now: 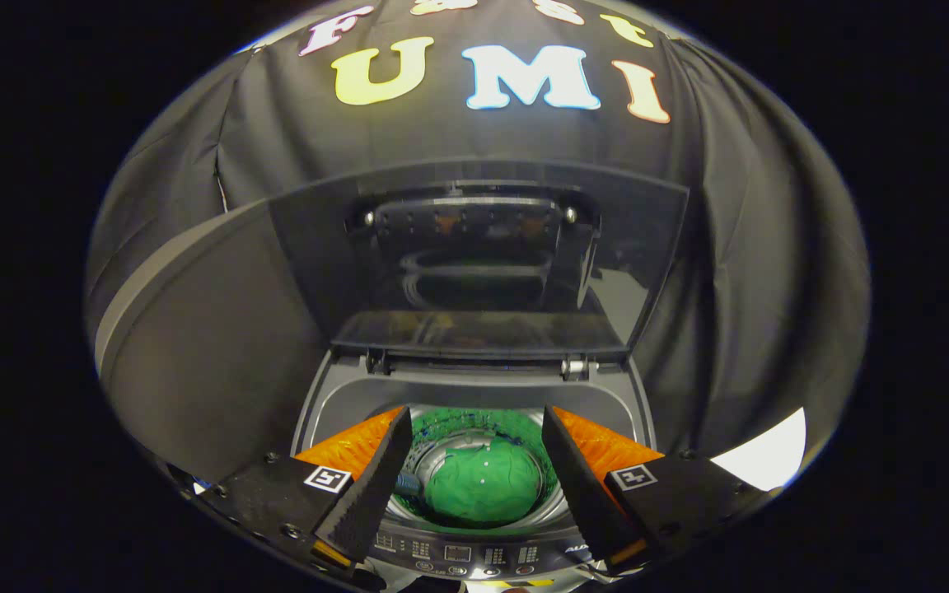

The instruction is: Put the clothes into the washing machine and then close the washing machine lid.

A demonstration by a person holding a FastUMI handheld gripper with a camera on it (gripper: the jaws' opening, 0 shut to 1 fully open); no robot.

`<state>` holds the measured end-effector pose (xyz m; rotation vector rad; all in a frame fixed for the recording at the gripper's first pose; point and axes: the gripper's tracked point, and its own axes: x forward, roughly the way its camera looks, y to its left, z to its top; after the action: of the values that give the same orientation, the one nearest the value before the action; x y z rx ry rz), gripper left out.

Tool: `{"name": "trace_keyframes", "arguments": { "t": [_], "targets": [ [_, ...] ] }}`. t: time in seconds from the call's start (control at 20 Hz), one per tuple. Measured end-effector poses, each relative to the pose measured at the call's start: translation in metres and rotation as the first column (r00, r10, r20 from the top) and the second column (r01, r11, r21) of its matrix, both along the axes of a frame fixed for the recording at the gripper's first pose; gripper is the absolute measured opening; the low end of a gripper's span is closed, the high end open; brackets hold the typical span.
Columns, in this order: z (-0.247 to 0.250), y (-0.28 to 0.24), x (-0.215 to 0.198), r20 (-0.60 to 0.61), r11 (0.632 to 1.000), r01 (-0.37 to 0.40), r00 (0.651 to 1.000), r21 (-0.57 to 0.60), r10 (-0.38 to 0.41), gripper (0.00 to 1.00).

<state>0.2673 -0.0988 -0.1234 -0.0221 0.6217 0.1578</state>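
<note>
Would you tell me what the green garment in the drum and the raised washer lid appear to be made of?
The green garment looks like soft matte fabric: it lies bunched in rounded folds. The washer lid, standing open behind the drum, seems to be dark glossy glass or clear plastic, since it mirrors the drum's ring. The drum's wall looks like shiny metal. The gripper hangs open above the garment.

A top-loading grey washing machine (474,387) sat in the lower centre of the frame, its dark glass lid (479,255) raised upright behind the opening, filling the middle of the frame. A green bundle of clothes (483,490) lay inside the round metal drum (474,445), low in the frame. The gripper (474,486) hovered above the drum, its two fingers spread apart, the clothes showing between them, untouched. A curved control panel (458,556) ran along the machine's near edge, at the bottom of the frame.
</note>
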Motion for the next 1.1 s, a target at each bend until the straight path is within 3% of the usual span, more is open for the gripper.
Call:
{"name": "trace_keyframes", "arguments": {
  "t": [0.2,0.55,0.85,1.1],
  "targets": [
    [0.045,0.01,0.021,0.129,1.0,-0.029,0.991,0.002,0.028,0.98],
    [0.128,0.021,0.057,0.364,0.999,-0.039,0.931,0.007,0.034,0.98],
    [0.157,0.02,0.101,0.421,0.999,-0.02,0.907,0.032,0.005,0.98],
    [0.161,0.019,0.142,0.416,0.998,0.006,0.909,0.058,-0.03,0.98]
  ]
}}
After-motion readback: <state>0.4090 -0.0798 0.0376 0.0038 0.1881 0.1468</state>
